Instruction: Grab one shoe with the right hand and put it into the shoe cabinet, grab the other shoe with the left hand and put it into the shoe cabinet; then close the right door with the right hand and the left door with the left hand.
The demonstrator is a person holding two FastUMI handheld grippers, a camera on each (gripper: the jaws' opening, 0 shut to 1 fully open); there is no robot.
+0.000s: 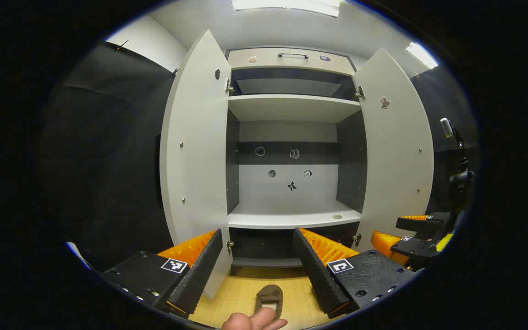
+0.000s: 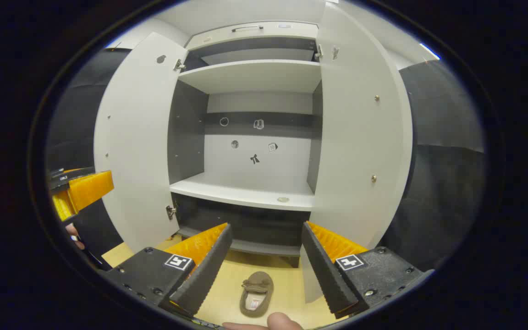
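A: How do the jaws stand on the left gripper (image 1: 258, 256)?

B: Spread wide, nothing between them. Below the gap, on the wooden floor (image 1: 241, 293), lies a brown shoe (image 1: 268, 298), with a fingertip (image 1: 255, 321) at the bottom edge of the left gripper view, just in front of it.

A: And the right gripper (image 2: 266, 256)?

B: Its jaws are also apart and empty. In the right gripper view a brown shoe (image 2: 256, 293) sits on the floor between and below them, toe toward the shoe cabinet (image 2: 250, 73), pale lining showing.

A: The cabinet itself?

B: Both doors stand open: the left door (image 1: 197, 151) and the right door (image 1: 394, 151) swing outward. The middle shelf (image 1: 291, 217) holds only a small round object (image 1: 337, 216) near its front edge. Small stickers (image 1: 291, 185) dot the back panel. A drawer with a dark handle (image 1: 293, 55) sits on top.
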